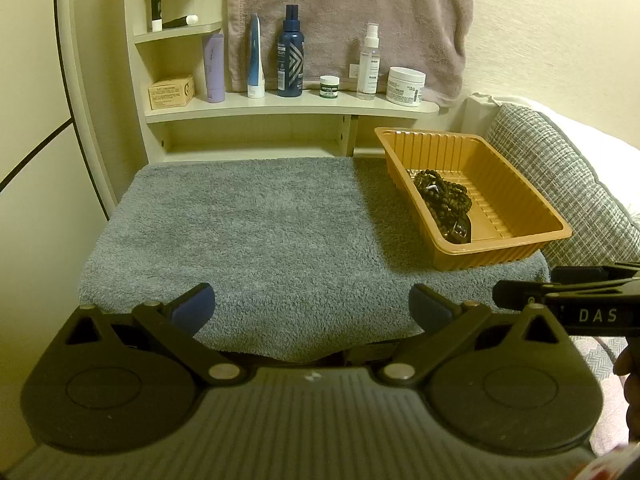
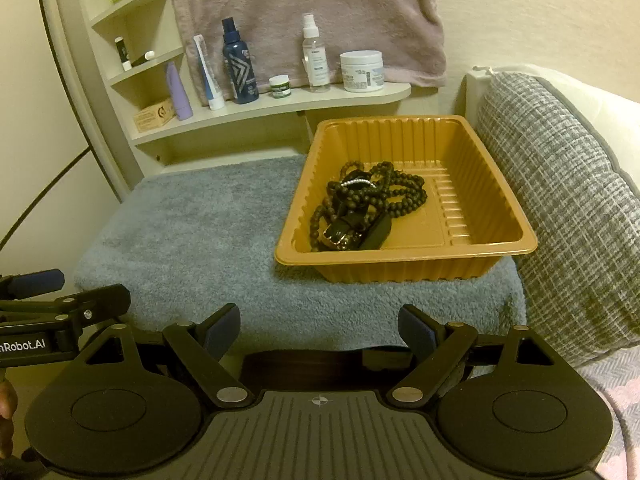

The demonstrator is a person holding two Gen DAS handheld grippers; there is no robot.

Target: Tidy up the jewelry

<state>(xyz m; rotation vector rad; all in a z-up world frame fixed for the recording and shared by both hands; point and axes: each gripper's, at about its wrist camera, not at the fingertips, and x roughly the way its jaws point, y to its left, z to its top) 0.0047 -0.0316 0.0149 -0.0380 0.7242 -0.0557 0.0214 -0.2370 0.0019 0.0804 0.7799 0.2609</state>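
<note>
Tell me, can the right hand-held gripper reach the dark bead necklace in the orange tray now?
Probably yes. The right hand-held gripper is open and empty, the orange tray has no lid, and the bead necklace lies exposed; only bare grey towel lies between.

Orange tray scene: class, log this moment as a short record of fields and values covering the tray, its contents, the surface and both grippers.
tray: orange tray, far right of the grey mat
contents: dark bead strands tangled with a watch
mat: nothing else on it
left gripper: jaws open, holding nothing
right gripper: jaws open, holding nothing, in front of the tray
</note>
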